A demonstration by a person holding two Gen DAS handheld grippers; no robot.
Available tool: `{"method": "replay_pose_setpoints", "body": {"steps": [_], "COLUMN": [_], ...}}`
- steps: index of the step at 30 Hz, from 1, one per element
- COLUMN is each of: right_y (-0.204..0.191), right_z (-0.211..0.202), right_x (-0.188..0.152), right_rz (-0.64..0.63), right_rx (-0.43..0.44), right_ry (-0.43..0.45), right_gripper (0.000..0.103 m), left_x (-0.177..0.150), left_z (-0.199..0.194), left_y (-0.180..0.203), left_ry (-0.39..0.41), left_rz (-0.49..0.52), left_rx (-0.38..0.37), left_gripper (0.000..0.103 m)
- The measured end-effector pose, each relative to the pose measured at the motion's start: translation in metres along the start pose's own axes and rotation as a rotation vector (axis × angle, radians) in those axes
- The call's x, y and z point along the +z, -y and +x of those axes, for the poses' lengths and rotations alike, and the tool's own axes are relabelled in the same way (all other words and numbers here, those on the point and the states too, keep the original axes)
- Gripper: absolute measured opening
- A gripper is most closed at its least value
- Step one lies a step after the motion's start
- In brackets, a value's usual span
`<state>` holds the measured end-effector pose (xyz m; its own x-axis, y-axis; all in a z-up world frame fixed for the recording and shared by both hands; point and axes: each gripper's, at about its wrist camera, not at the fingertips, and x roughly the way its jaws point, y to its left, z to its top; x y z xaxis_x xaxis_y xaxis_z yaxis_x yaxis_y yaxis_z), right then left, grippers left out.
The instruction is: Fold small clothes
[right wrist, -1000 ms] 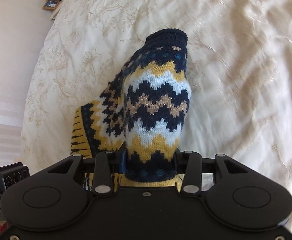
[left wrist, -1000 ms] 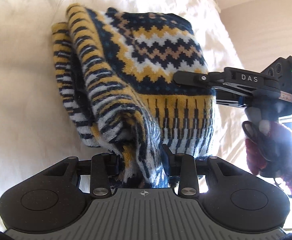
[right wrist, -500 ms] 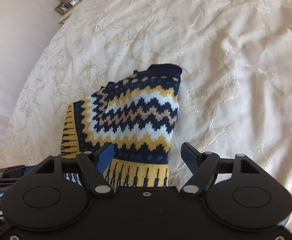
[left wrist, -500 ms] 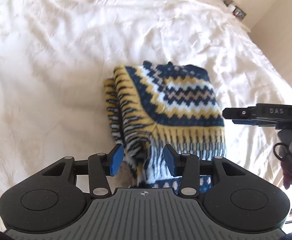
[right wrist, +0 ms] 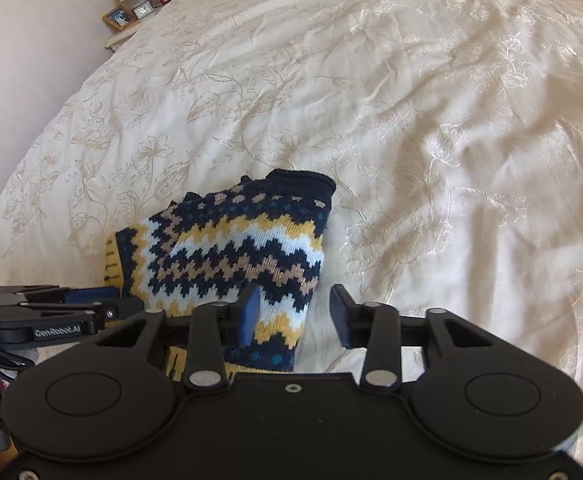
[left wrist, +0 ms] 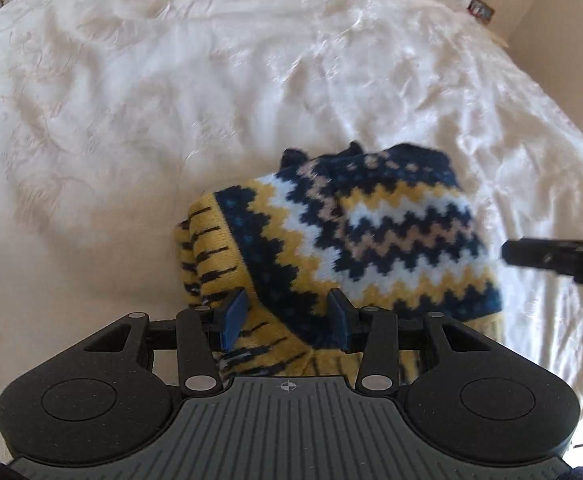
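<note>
Near the bed's (right wrist: 431, 128) front edge lies the folded knit sweater (left wrist: 355, 240), both left gripper (left wrist: 287, 320) and right gripper (right wrist: 294, 316) parted and empty above it; fold apparently complete, next requiring clear withdrawal.

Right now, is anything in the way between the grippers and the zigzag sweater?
No. The folded sweater lies alone on the white bedspread. The left gripper and right gripper are both open right at its near edge, with nothing between.
</note>
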<state>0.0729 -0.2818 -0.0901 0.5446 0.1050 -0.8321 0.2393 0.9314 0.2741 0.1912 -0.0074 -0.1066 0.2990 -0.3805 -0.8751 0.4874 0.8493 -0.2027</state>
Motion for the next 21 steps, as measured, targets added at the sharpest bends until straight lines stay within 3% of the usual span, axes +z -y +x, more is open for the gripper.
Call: {"method": "replay_pose_setpoints", "body": {"steps": [5,12,18,21], "right_y": [-0.022,-0.023,-0.026,-0.031], "right_z": [0.019,0.090,0.087,0.071], "right_x": [0.015,0.023,0.025,0.019], "right_rz": [-0.064,-0.069,-0.061,-0.056], "right_rx": [0.004,-0.056,-0.083,-0.103], "right_ry": [0.018,-0.120,-0.109,-0.081], "right_gripper": [0.044,0.044,0.047,0.059], "left_x": [-0.001,-0.002,-0.001,-0.002], "left_z": [0.004,0.009,0.011,0.010], "left_y": [-0.019,-0.024,-0.028,-0.027], "left_ry": [-0.026,-0.042,-0.048,-0.041], "left_rz": [-0.010,-0.029,-0.013,0.007], "left_rx": [-0.047,-0.075,-0.099,-0.102], "left_gripper": [0.043,0.043,0.044,0.044]}}
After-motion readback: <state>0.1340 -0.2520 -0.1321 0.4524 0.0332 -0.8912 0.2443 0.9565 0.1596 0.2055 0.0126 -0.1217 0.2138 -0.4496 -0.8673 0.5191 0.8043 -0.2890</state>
